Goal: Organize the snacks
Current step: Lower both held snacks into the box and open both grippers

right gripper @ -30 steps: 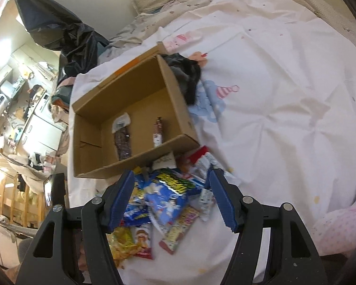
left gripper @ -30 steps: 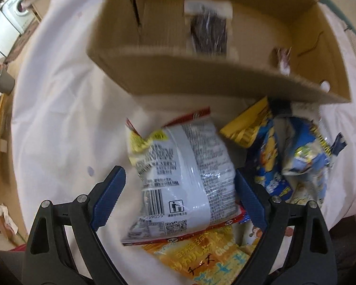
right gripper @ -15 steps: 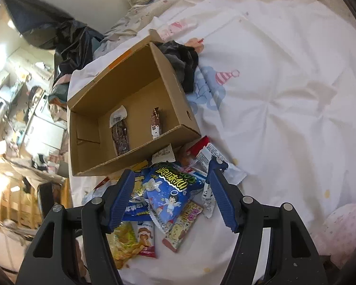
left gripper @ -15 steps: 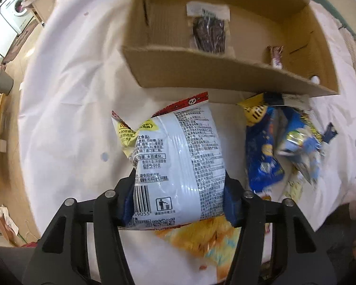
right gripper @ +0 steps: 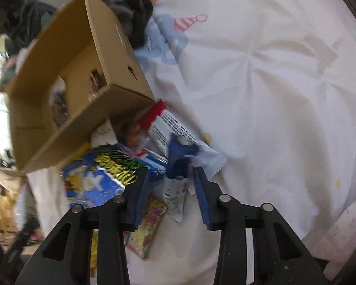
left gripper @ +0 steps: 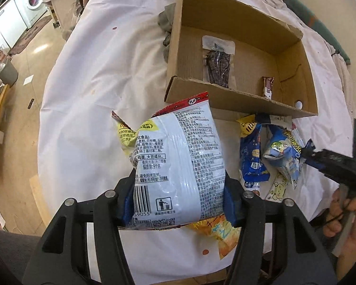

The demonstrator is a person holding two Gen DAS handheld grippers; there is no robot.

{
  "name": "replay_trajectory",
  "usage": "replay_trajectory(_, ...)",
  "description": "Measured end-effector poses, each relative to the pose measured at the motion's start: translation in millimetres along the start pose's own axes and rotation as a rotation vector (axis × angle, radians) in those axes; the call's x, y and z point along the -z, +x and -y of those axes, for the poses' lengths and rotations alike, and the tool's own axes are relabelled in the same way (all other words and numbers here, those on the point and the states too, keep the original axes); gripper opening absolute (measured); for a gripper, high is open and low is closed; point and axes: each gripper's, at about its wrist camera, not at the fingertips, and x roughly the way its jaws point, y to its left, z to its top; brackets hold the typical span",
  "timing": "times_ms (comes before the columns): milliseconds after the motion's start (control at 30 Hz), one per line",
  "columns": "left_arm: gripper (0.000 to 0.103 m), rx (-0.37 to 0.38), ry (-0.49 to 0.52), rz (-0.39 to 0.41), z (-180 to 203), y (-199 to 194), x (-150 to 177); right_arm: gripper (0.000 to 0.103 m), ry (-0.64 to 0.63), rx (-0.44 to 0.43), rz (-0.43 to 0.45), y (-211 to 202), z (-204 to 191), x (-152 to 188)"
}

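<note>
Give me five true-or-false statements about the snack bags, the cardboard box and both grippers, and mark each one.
1. The left gripper is shut on the white snack bag. True.
2. The cardboard box holds nothing. False: a dark vacuum-sealed snack pack and a small brown snack bar lie inside.
3. The right gripper is clamped on the blue snack bag. False: its jaws stand apart over the pile, gripping nothing.
4. The loose snacks lie on the white sheet outside the box. True.
5. The white snack bag shows a barcode on the side facing the camera. True.
</note>
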Motion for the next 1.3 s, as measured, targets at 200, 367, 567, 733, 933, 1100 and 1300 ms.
replay_trajectory(200, 0.055, 0.007, 0.015, 0.011, 3.0, -1.6, 1.3, 0.019, -0.059, 0.058, 0.012, 6.1, -3.8, 0.6)
replay_trajectory(367, 0.055, 0.000, 0.029, 0.020, 8.3, -2.2, 2.4, 0.019, -0.078, 0.043, 0.060, -10.7, -3.7, 8.5)
replay_trajectory(567, 0.054, -0.041, 0.025, 0.058, 8.4, -3.2, 2.9, 0.019, -0.064, -0.030, 0.175, -50.0, 5.9, 16.5)
replay_trajectory(733, 0.054, -0.100, 0.038, 0.123, 8.3, -9.5, 3.3, 0.019, -0.084, -0.146, 0.331, -92.2, 2.9, 19.3)
replay_trajectory(933, 0.054, -0.122, 0.049, 0.246, 11.5, -32.1, 5.2, 0.019, -0.123, -0.267, 0.412, -117.0, -11.6, 22.6)
replay_trajectory(1100, 0.054, -0.126, 0.075, 0.386, 19.7, -64.4, 3.8, 0.019, -0.153, -0.324, 0.449, -131.7, -15.7, 28.0)
replay_trajectory(1300, 0.054, -0.117, 0.090, 0.450, 30.2, -85.5, -8.2, 0.019, -0.195, -0.354, 0.481, -140.4, -25.1, 31.2)
